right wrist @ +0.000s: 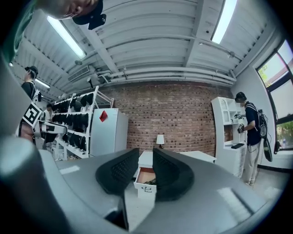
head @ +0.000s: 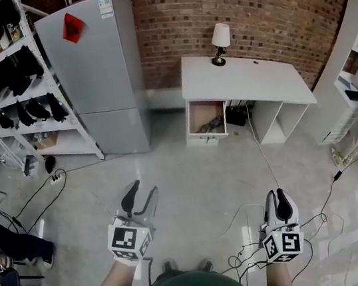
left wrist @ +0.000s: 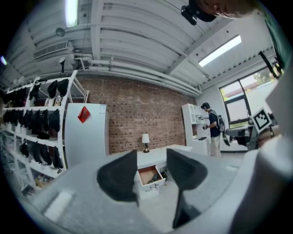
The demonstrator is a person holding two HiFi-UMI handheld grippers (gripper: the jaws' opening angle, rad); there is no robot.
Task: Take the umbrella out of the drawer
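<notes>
Claws both empty: my left gripper [head: 143, 190] jaws wide apart, my right gripper [head: 275, 194] jaws nearly together w/ a slim gap. White desk [head: 243, 78] well ahead of me; its drawer [head: 203, 140] already open, dark bundle inside, prob. the umbrella [head: 213, 125]. Approach, grab & lift-out all left

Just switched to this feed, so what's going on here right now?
A person stands holding a two-jaw gripper in each hand, facing the white desk against the brick wall. Its wood-lined drawer is already pulled open, with a dark bundle, likely the folded umbrella, lying inside. The left gripper has its jaws wide apart, the right gripper only narrowly. Both are empty and well short of the desk.
</notes>
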